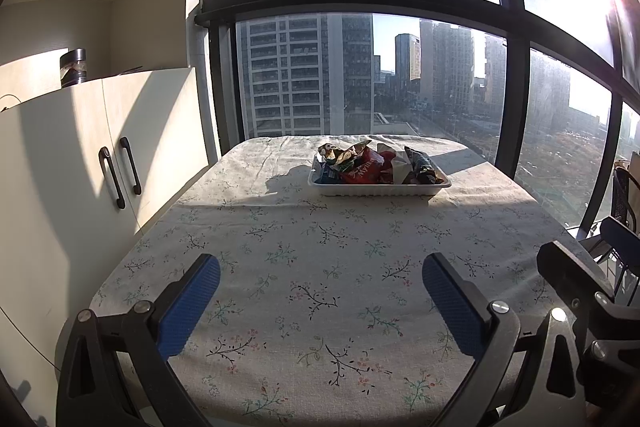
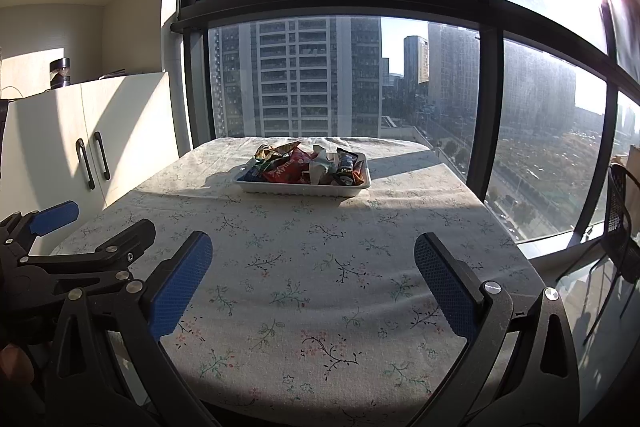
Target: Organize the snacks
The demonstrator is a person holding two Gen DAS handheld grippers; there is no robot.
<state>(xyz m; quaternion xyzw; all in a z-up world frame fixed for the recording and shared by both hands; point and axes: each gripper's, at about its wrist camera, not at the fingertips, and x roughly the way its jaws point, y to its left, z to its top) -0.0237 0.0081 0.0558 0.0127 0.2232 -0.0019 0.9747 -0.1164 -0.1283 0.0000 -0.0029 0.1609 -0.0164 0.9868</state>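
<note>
A white tray [image 1: 378, 191] [image 2: 302, 188] stands on the far half of the table, in sunlight, heaped with several crumpled snack packets [image 1: 362, 171] [image 2: 294, 169] in red, green, silver and dark wrappers. My left gripper [image 1: 320, 267] hovers open over the near part of the flowered tablecloth, well short of the tray, with nothing between its blue pads [image 1: 188, 307]. My right gripper [image 2: 314, 247] is likewise open and empty, at about the same distance from the tray. The left gripper [image 2: 94, 227] also shows at the left edge of the right wrist view.
The table [image 1: 320, 307] carries a flowered cloth. A white cabinet [image 1: 80, 163] with two black handles stands close on the left, a dark jar [image 1: 73, 67] on top. Large windows [image 1: 360, 75] run behind the table. A black mesh chair [image 2: 624, 227] stands at the right.
</note>
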